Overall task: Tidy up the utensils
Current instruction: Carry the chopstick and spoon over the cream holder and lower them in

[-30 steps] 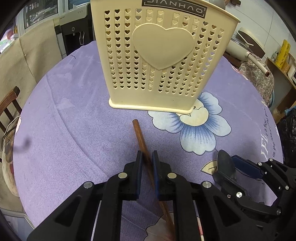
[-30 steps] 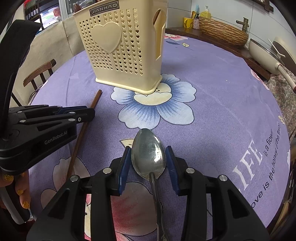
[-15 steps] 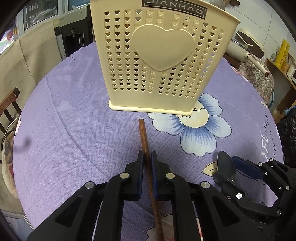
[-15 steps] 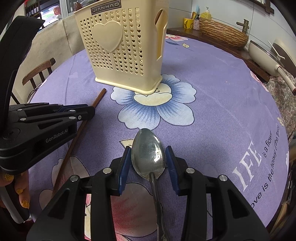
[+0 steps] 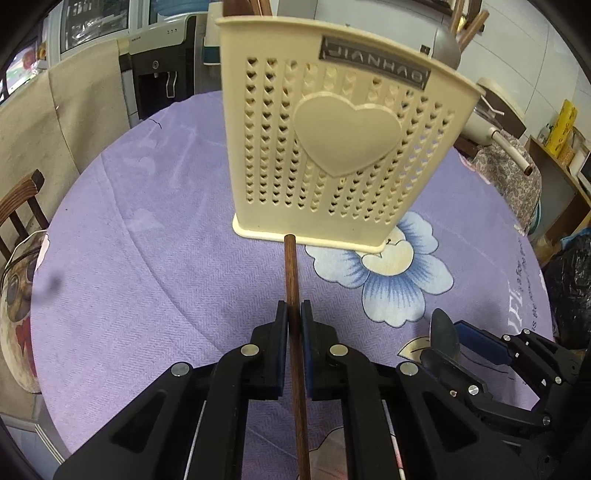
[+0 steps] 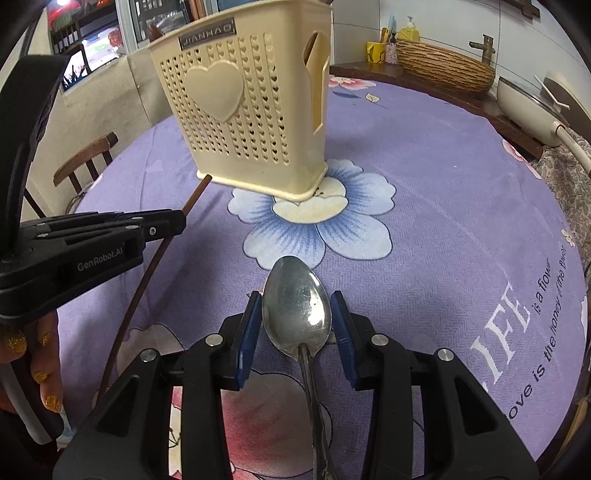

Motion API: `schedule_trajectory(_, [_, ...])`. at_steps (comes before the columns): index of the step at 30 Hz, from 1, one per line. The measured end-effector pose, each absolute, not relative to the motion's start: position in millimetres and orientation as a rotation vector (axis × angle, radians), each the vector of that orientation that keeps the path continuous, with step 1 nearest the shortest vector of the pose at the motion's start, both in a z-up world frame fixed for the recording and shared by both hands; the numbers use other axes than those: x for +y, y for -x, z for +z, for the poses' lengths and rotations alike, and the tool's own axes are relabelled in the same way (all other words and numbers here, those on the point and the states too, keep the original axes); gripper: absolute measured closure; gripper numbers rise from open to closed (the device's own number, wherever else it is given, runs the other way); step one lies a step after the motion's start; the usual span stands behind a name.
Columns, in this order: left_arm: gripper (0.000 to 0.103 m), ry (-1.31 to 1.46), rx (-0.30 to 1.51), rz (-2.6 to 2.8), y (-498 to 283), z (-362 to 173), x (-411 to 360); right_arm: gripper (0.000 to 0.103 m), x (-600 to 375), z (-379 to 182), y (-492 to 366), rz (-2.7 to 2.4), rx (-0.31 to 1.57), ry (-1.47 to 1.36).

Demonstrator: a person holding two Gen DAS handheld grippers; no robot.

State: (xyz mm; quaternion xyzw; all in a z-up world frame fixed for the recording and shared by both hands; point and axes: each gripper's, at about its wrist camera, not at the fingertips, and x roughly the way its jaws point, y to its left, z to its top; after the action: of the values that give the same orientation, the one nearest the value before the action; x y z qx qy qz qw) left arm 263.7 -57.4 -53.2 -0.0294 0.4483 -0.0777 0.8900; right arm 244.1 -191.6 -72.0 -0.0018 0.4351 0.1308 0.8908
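Observation:
A cream plastic utensil holder (image 5: pixel 332 147) with heart-shaped holes stands on the purple flowered tablecloth (image 5: pixel 147 258). My left gripper (image 5: pixel 294 310) is shut on a brown wooden chopstick (image 5: pixel 291 273). The stick runs straight out between the pads, and its far tip ends just short of the holder's base. In the right wrist view the same chopstick (image 6: pixel 195 195) slants from the left gripper (image 6: pixel 183 223) toward the holder (image 6: pixel 240 122). My right gripper (image 6: pixel 295 306) is shut on a metal spoon (image 6: pixel 295 302), with the bowl between the blue pads and the handle trailing back. The spoon (image 5: pixel 443 332) shows edge-on at lower right.
Brown sticks (image 5: pixel 469 22) poke out of the holder's top. A wooden chair (image 6: pixel 85 158) stands off the table's left edge. A wicker basket (image 6: pixel 443 66) and a cream pan (image 6: pixel 524 103) sit on a counter behind. A hand (image 6: pixel 40 376) grips the left tool.
The chopstick has swung from a slant to straight between the left jaws, its tip now near the holder's base. The left view has tipped up a little. Spoon and right gripper are unchanged.

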Motion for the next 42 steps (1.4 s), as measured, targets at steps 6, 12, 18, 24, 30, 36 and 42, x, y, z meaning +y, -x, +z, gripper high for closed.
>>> schedule_trajectory(6, [0.096, 0.095, 0.850, -0.176, -250.6, -22.3, -47.7, 0.064, -199.7, -43.0, -235.3, 0.312, 0.787, -0.079])
schedule_trajectory(12, [0.096, 0.123, 0.754, -0.202, -233.6, 14.0, -38.6, 0.064, -206.6, -17.1, -228.1, 0.327, 0.728, -0.121])
schedule_trajectory(18, [0.096, 0.138, 0.675, -0.212, -217.5, 40.0, -31.0, 0.064, -210.0, 4.3, -219.5, 0.332, 0.677, -0.125])
schedule_trajectory(24, [0.096, 0.138, 0.619, -0.218, -207.8, 58.9, -28.7, 0.065, -211.5, 22.2, -210.2, 0.340, 0.646, -0.124])
schedule_trajectory(30, [0.096, 0.148, 0.614, -0.220, -209.0, 61.6, -25.3, 0.065, -211.7, 20.7, -210.9, 0.334, 0.653, -0.132])
schedule_trajectory(36, [0.096, 0.150, 0.594, -0.219, -205.0, 66.6, -23.6, 0.065, -210.5, 21.6, -211.6, 0.336, 0.651, -0.131])
schedule_trajectory(42, [0.096, 0.152, 0.573, -0.220, -202.5, 72.8, -20.5, 0.065, -209.8, 24.3, -214.9, 0.350, 0.653, -0.138])
